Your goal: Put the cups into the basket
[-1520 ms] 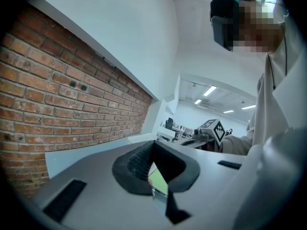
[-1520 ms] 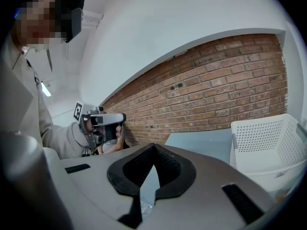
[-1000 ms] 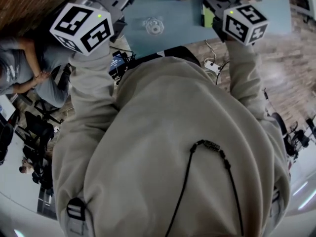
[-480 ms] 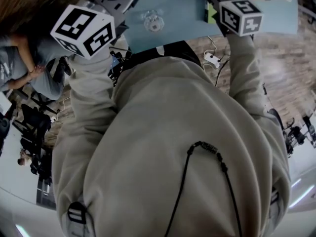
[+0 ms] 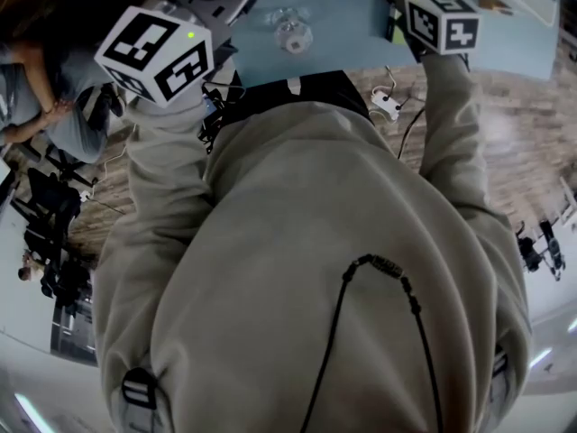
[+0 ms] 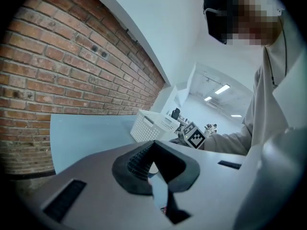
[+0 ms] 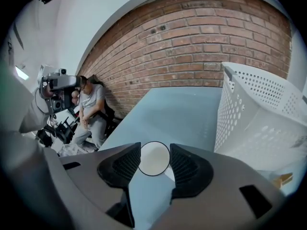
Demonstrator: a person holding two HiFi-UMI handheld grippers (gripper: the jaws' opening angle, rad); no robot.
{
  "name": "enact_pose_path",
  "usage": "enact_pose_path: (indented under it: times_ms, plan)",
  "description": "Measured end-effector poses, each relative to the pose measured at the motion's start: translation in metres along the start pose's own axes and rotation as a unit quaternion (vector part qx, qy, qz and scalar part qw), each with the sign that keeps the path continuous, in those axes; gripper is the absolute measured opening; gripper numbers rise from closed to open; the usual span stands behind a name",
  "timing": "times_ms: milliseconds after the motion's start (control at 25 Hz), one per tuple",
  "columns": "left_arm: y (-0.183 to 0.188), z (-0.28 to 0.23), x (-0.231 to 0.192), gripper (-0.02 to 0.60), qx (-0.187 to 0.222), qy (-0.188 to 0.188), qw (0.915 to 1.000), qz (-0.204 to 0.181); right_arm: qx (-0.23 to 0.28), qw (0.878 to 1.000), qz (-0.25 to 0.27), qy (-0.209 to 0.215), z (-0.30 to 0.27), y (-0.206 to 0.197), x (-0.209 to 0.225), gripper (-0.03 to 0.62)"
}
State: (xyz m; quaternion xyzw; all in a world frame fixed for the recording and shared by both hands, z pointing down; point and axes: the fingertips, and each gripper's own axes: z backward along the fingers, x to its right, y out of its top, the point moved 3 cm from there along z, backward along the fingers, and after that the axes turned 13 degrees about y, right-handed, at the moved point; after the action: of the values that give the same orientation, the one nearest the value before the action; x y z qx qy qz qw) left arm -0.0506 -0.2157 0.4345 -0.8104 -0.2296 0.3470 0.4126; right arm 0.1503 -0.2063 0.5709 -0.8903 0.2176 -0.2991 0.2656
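White cup [image 7: 154, 159] between right claw [image 7: 154, 152] jaws, spread, just been opening; claw pitched down. Left claw [image 6: 153, 147] closed, nearly level.

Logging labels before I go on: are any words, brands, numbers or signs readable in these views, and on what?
No words, brands or numbers can be read in any view.
Left marker cube and right marker cube: black-and-white square patterns only, no lettering.
White basket: no label shows.
White cup: plain, no print shows.
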Motion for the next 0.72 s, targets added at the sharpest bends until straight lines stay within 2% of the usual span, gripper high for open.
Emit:
enact_pose_path:
  times_ms: [80,440,600,720]
  plan:
    - [-0.007,-0.002,-0.003,-0.002,-0.003,0.001,1.0000,0.007,-0.013,1.000,0.003,-0.007,-0.005,-0.005,0.005,0.193]
    - [-0.042,0.002,-0.012,-0.002,-0.023,0.013,0.9991,0.034,-0.055,0.998,-0.013,-0.013,-0.035,-0.034,0.029,0.206]
    - [-0.048,0.006,-0.015,-0.002,-0.024,0.020,0.9987,0.040,-0.090,0.995,0.023,-0.046,-0.042,-0.035,0.037,0.206]
    - [-0.051,0.009,-0.017,-0.002,-0.026,0.024,0.9985,0.042,-0.109,0.992,0.029,-0.051,-0.050,-0.034,0.037,0.204]
